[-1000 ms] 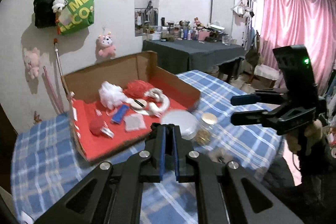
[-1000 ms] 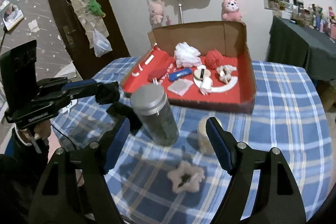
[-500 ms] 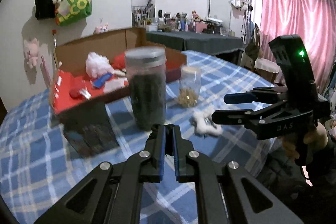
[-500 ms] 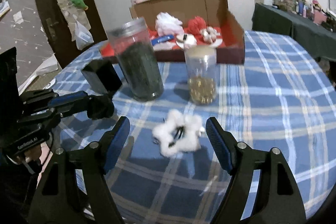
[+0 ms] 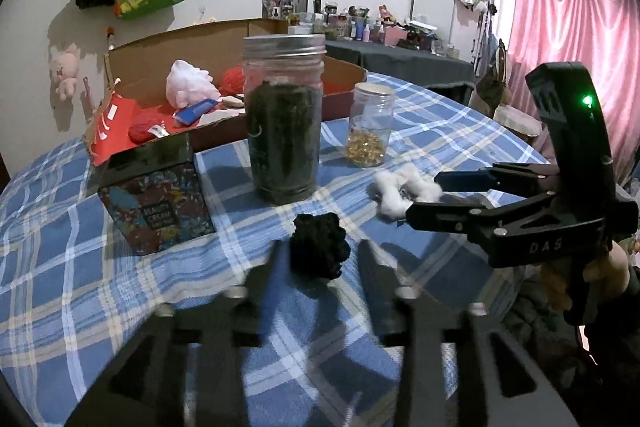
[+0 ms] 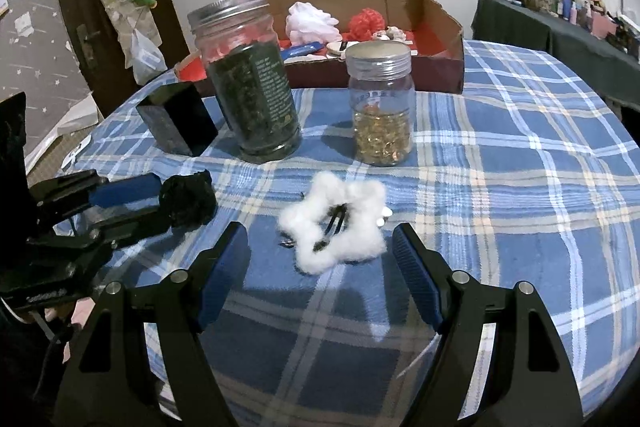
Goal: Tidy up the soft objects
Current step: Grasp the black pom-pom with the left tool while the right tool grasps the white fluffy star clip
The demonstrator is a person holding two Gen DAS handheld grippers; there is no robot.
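I'm spreading the left claw (image 5: 318, 263), still empty, around the black scrunchie (image 5: 319, 251) near the desk's (image 6: 500, 187) front edge; right claw (image 6: 320, 255), released wide, is straddling the white fluffy scrunchie (image 6: 334, 227) for pickup.

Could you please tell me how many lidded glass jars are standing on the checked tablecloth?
2. The tall jar of dark contents stands left, beside the black box; the shorter jar of golden beads stands to its right, both in front of the cardboard box.
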